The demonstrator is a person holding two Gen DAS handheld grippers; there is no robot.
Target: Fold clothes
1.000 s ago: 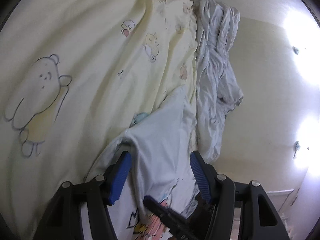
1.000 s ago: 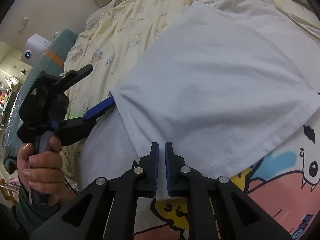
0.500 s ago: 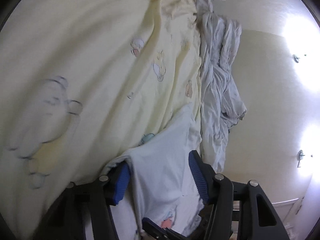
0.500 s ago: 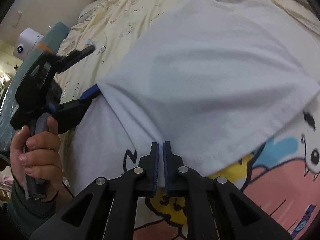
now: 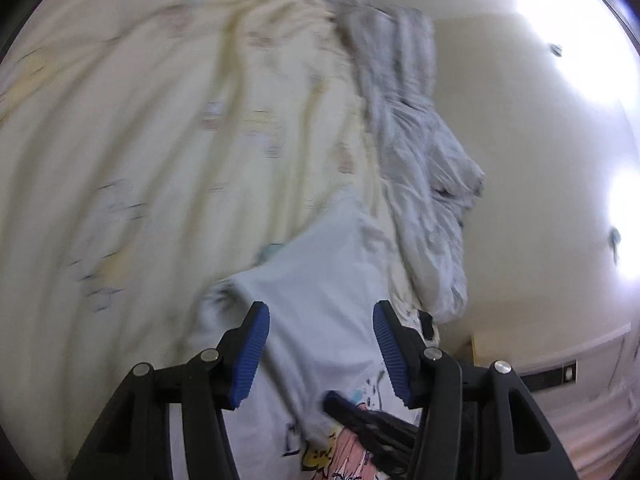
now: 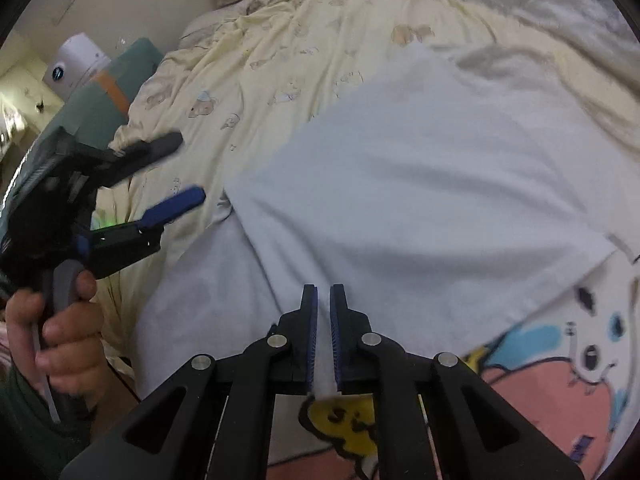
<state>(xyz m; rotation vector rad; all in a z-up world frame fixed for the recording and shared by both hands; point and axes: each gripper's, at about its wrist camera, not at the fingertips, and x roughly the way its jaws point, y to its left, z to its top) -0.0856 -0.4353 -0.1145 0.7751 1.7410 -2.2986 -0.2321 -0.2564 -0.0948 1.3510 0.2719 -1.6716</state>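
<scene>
A white T-shirt (image 6: pixel 400 184) with a pink and yellow cartoon print (image 6: pixel 540 380) lies on the bed, its upper layer folded over the lower one. My right gripper (image 6: pixel 323 294) is shut on the folded layer's near edge, and white cloth shows between its pads. My left gripper (image 6: pixel 191 165) is held by a hand (image 6: pixel 60 320) to the left of the shirt's corner, open and apart from the cloth. In the left wrist view the left gripper (image 5: pixel 320 320) is wide open above the shirt (image 5: pixel 320 280), holding nothing. A dark finger (image 5: pixel 352 410) of the right gripper shows at the bottom.
A pale yellow bedsheet (image 6: pixel 280 60) printed with small bears covers the bed. A crumpled grey duvet (image 5: pixel 420 160) lies along the far side by the wall. At the bed's left stand a white round device (image 6: pixel 76 64) and a teal object (image 6: pixel 100 108).
My left gripper has drawn back to the left, away from the shirt's corner that its blue finger touched before. The right gripper stays shut on the folded edge.
</scene>
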